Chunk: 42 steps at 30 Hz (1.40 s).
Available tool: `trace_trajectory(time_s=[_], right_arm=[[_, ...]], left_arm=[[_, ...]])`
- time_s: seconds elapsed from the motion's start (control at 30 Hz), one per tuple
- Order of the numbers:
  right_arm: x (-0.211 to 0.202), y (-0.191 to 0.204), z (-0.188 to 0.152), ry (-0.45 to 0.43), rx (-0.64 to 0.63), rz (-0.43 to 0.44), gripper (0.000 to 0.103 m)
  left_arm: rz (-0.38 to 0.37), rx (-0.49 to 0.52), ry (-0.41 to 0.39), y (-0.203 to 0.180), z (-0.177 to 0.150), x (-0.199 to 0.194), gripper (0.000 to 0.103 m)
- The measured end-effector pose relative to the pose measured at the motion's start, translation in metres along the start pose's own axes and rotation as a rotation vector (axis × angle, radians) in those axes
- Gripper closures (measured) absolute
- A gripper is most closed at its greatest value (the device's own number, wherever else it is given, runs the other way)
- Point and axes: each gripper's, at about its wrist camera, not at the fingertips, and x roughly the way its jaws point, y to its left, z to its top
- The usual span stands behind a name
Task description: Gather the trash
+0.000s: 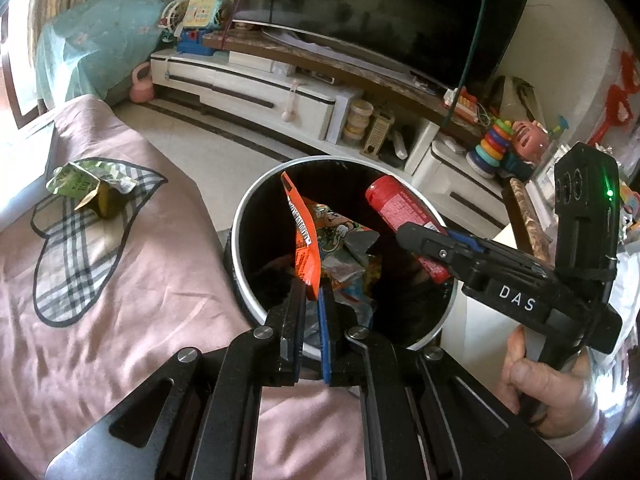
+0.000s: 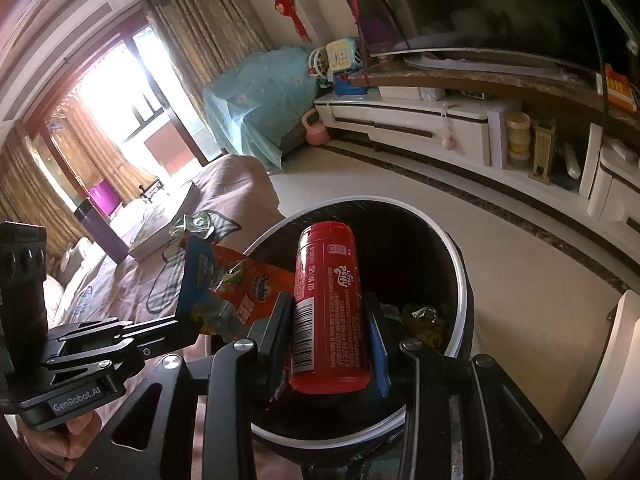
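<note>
We hold both grippers over the round black bin (image 1: 256,208) with its pale rim, which stands on the floor just beside the pink-covered sofa (image 1: 120,280); in the left wrist view the bin fills the centre, and in the right wrist view its rim (image 2: 460,280) curves from twelve round to five o'clock.

Our left gripper (image 1: 312,300) is pinched on the lower edge of an orange snack wrapper (image 1: 304,236); the wrapper stands up above the bin's mouth, its crumpled printed side spreading toward three o'clock; in the right wrist view the same wrapper (image 2: 224,280) shows at nine o'clock, held by the left gripper (image 2: 176,324).

Our right gripper (image 2: 330,320) is closed on a red can (image 2: 328,304), one finger on each side of its body, the barcode facing us; the can sits over the bin opening, tilted, its top toward twelve o'clock; from the left wrist camera the can (image 1: 400,208) lies at two o'clock, and the right gripper (image 1: 424,244) reaches in from three.

Loose wrappers (image 2: 424,320) lie at the bottom of the bin.

On the sofa at ten o'clock in the left wrist view a crushed green carton (image 1: 86,186) rests on a plaid heart patch (image 1: 76,256), well apart from the bin.
</note>
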Motion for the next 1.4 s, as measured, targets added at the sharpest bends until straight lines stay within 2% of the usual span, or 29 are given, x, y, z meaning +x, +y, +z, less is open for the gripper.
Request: trace_trajectory(time_s=[0.03,0.1,0.17,0.23,0.3,0.37,0.63,0.73,0.93,1.03,1.23,1.4], right_arm=[[0.001,-0.001,0.001,0.001,0.004,0.001,0.066],[0.001,-0.004,0.002,0.001,0.021,0.008,0.064],[-0.001,-0.005,0.002,-0.007,0.028,0.008,0.062],[-0.005,-0.002,0.002,-0.021,0.030,0.011,0.057],[-0.011,0.000,0.000,-0.035,0.029,0.009,0.054],[-0.016,0.002,-0.001,-0.047,0.028,0.007,0.049],[-0.047,0.023,-0.015,-0.123,0.039,0.013,0.010],[-0.057,0.034,-0.025,-0.139,0.043,0.014,0.005],[-0.081,0.057,-0.052,-0.198,0.083,0.019,0.002],[-0.090,0.068,-0.064,-0.219,0.081,0.025,0.001],[-0.104,0.078,-0.082,-0.248,0.110,0.019,0.001],[-0.124,0.096,-0.091,-0.299,0.049,-0.030,0.001]], left_arm=[[0.000,-0.002,0.002,0.001,0.001,0.000,0.093],[0.001,-0.011,-0.005,0.002,0.001,-0.002,0.073],[0.010,-0.015,-0.026,0.004,0.000,-0.007,0.063],[0.013,-0.015,-0.042,0.006,-0.002,-0.014,0.062],[0.017,-0.022,-0.054,0.009,-0.005,-0.021,0.056],[0.024,-0.029,-0.073,0.012,-0.008,-0.029,0.054],[0.059,-0.101,-0.141,0.031,-0.043,-0.069,0.034],[0.090,-0.118,-0.171,0.036,-0.060,-0.086,0.028],[0.139,-0.145,-0.228,0.044,-0.094,-0.119,0.023],[0.191,-0.132,-0.274,0.042,-0.112,-0.137,0.021],[0.239,-0.131,-0.363,0.041,-0.136,-0.169,0.016],[0.256,-0.113,-0.442,0.035,-0.149,-0.192,0.004]])
